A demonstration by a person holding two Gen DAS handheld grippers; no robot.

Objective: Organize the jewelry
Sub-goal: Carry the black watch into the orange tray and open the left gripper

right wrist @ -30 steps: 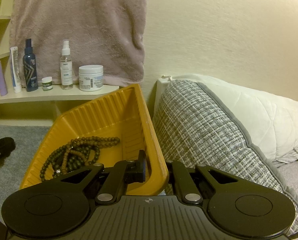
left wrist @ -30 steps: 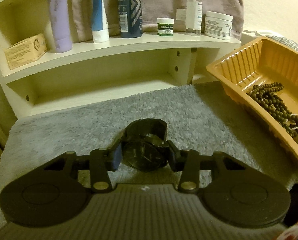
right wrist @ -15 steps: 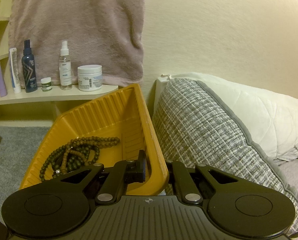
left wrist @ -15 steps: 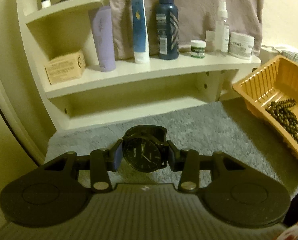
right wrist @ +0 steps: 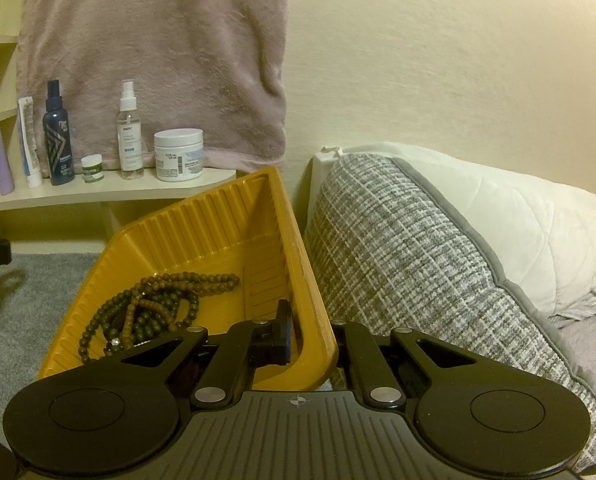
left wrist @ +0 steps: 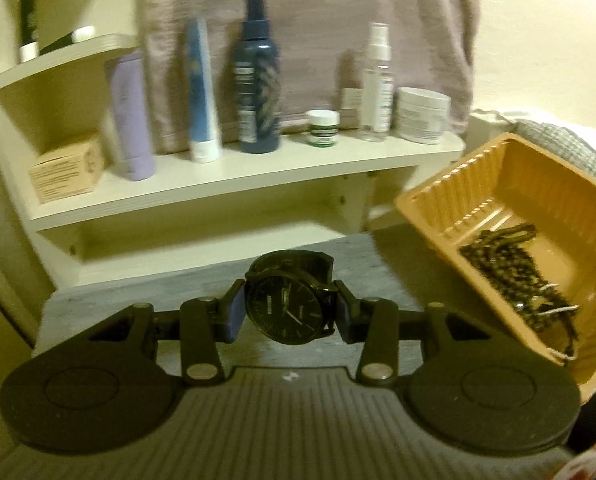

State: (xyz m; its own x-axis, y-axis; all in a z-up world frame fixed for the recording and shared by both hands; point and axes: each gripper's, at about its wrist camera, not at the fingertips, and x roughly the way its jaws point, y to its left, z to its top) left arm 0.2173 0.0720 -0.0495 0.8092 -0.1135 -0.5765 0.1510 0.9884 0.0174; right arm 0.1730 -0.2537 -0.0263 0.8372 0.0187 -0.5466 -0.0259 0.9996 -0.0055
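The left wrist view is smeared by motion: labels on the dark blue bottle (left wrist: 258, 80) and the cardboard box (left wrist: 68, 168) cannot be read. The watch (left wrist: 288, 308) hides its own strap behind the dial. In the right wrist view, the tray (right wrist: 166, 232) wall covers the right gripper (right wrist: 310, 336) finger on the right, and the beads (right wrist: 154, 304) run under the gripper body.

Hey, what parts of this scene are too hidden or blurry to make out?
- Watch strap, left view: behind its own face.
- Bottle labels, left view: motion blur.
- Right claw's outer finger, right view: behind the tray wall.
- Beads, right view: partly behind the claw.
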